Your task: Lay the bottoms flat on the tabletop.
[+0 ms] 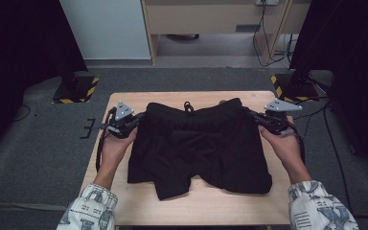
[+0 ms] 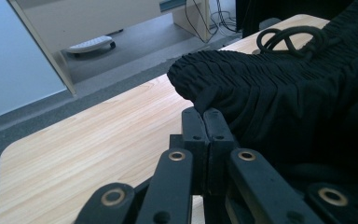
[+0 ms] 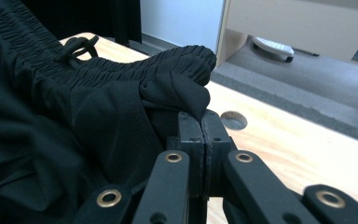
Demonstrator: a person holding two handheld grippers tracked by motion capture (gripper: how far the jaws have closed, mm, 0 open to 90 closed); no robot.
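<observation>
Light wooden counter (image 1: 124,196) here, pale grain, rounded corners, standing on grey carpet floor (image 1: 33,158). Spread across its middle lies a pair of black shorts (image 1: 196,148), waistband toward the far edge, legs pointing to the near edge. The gathered elastic waistband (image 2: 242,70) is rumpled and lifted a little at both ends, and a black drawstring (image 1: 188,106) loops at its centre. One leg hem reaches close to the near edge. Bare wood shows on the left side, the right side and along the front strip. In the right gripper view a round hole (image 3: 233,120) sits in the counter top just beside the cloth.
</observation>
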